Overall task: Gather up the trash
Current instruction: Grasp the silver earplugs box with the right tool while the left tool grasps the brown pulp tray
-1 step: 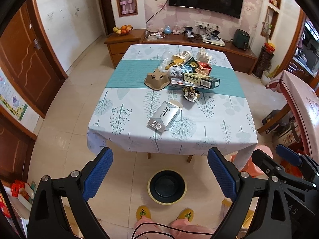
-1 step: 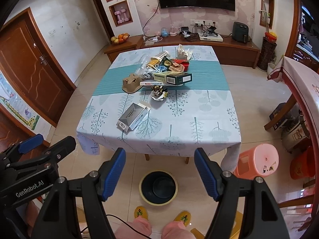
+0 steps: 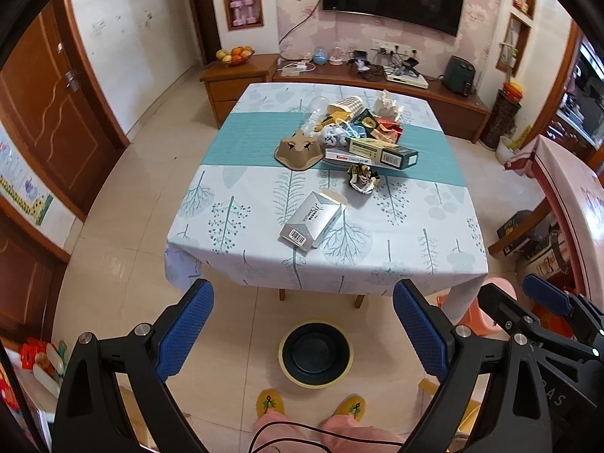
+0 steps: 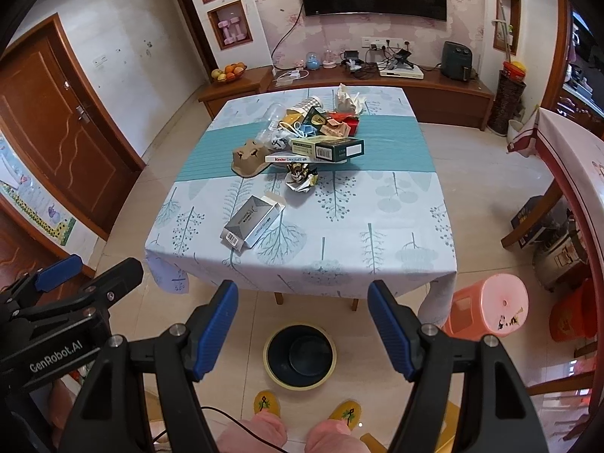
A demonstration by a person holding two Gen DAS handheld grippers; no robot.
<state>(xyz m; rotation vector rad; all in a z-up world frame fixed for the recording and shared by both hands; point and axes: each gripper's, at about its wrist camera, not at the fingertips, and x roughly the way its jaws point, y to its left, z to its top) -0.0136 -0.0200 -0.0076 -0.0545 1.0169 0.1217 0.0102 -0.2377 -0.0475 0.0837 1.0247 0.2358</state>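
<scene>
Nearest to me, my left gripper [image 3: 302,324] hangs with its blue pads spread wide and nothing between them; my right gripper [image 4: 303,324] stands the same, jaws well apart and bare. Each shows in the other's view, at about 4 o'clock from the left camera and 8 o'clock from the right.

Just past the fingertips, at 6 o'clock on the floor, sits the round dark bin [image 3: 316,353] with its yellow rim, and below it a person's yellow slippers [image 3: 268,402].

Beyond the bin is the table [image 4: 377,256] under a tree-print cloth with a teal band. Closest on it, toward 12 o'clock, lies a grey carton [image 3: 313,220] with its flap open, well apart from the rest. Farther on is a crumpled foil wrapper [image 3: 362,178], then the trash pile [image 3: 358,132] on the teal band: a brown cup carrier [image 3: 299,150], a chocolate box [image 3: 353,159], a dark green box [image 4: 332,147], a paper cup and tissues.

An orange stool [image 4: 487,307] stands at 3 o'clock beside the table.
</scene>
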